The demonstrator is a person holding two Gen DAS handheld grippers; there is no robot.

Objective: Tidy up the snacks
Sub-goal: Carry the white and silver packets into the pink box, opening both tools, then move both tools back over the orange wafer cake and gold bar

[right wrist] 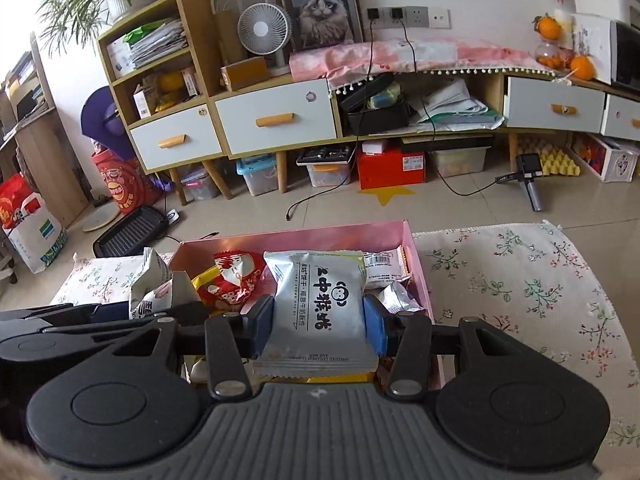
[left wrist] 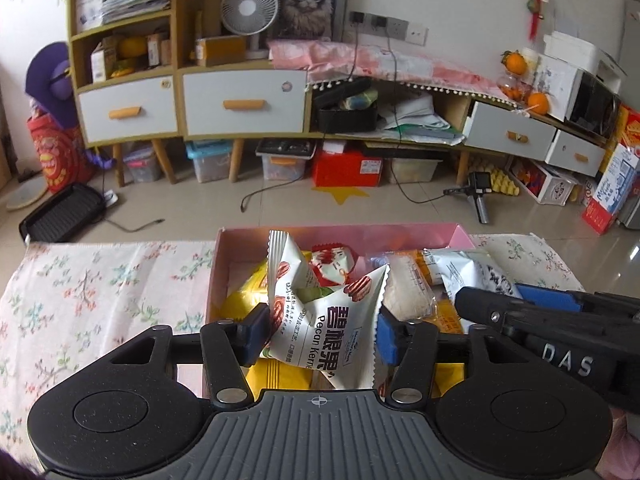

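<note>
While most snacks already fill the pink box (left wrist: 248,236), the left gripper (left wrist: 322,334) loosely brackets a pecan packet (left wrist: 340,320) and the right gripper (right wrist: 319,330) clamps a silver biscuit packet (right wrist: 320,300) at six o'clock; neither looks placed yet.

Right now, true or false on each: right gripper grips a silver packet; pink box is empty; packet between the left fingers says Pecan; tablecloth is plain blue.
1. The right gripper grips a silver packet. True.
2. The pink box is empty. False: several snack packets lie in it.
3. The pecan packet between the left gripper fingers reads Pecan. True.
4. The tablecloth is plain blue. False: it is pale with a flower print.
</note>
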